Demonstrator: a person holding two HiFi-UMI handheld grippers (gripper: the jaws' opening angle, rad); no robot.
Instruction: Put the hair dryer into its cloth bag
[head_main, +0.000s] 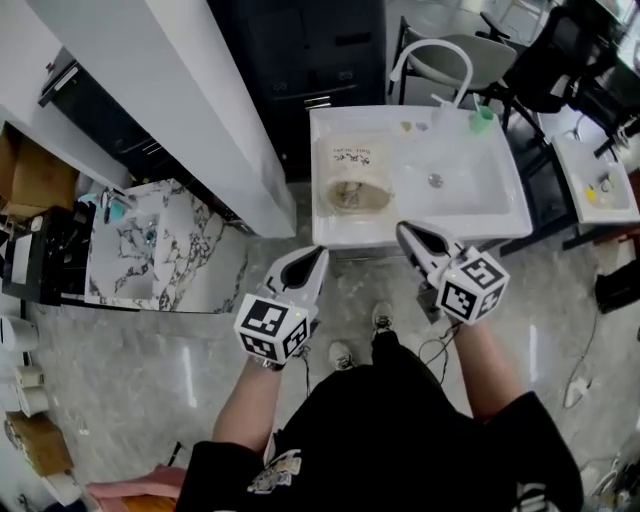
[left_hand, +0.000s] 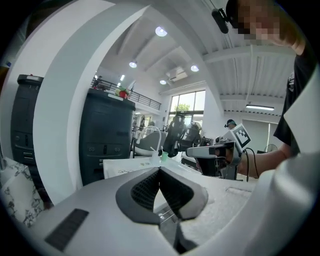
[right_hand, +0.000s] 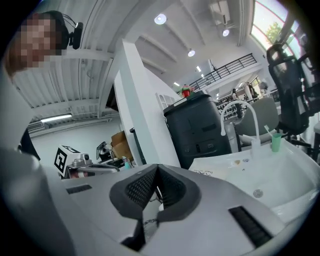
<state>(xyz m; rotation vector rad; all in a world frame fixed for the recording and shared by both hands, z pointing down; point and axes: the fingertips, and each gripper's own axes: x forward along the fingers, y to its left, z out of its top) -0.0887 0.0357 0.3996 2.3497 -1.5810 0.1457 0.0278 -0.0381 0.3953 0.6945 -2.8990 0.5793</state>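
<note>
- The white sink is holding the cloth bag, which is lying flat along the sink's left edge with its mouth gaping toward the front edge.
- Something brownish is sitting in that mouth. Honestly can't tell if that's the hair dryer or just the lining.
- A green cup is standing at the sink's back right corner, just beside the foot of the faucet.
- Counting it up: one bag, one cup, one faucet, one drain, two grippers.
- The left gripper and right gripper are both hovering just off the sink's front edge, each with its jaws pressed together and gripping nothing.
- Only the head view is showing the bag's open mouth.
- Each gripper view is catching the other gripper off to the side, and the right gripper view is also picking up the drain and cup.
</note>
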